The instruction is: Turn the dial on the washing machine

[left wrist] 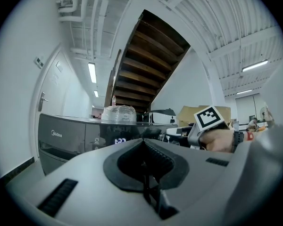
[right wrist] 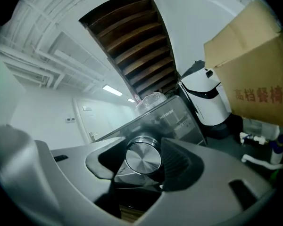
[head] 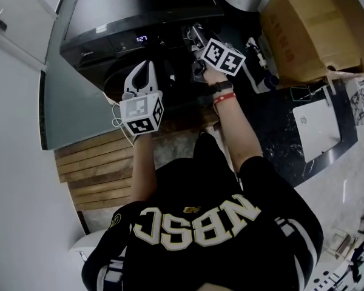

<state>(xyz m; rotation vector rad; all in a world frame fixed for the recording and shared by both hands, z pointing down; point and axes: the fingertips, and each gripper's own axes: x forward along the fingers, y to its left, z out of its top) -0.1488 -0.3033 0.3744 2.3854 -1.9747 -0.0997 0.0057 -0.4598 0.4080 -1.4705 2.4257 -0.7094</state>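
The dark washing machine point(head: 109, 17) stands ahead, its lit display point(head: 141, 39) on the front panel. In the right gripper view its round metal dial point(right wrist: 143, 160) sits between the jaws of my right gripper point(right wrist: 142, 150), and both pads lie against its rim. The head view shows the right gripper point(head: 194, 38) at the panel, right of the display; the dial itself is hidden there. My left gripper point(head: 147, 68) hovers lower left of the panel, apart from it. Its jaws point(left wrist: 143, 149) are shut with nothing between them.
A cardboard box point(head: 303, 29) and a white appliance point(right wrist: 207, 102) stand right of the machine. A plastic-wrapped bundle point(left wrist: 119, 113) rests on the machine's top. Wooden slats point(head: 97, 168) lie on the floor at lower left. A white flat device point(head: 318, 126) lies on the dark counter.
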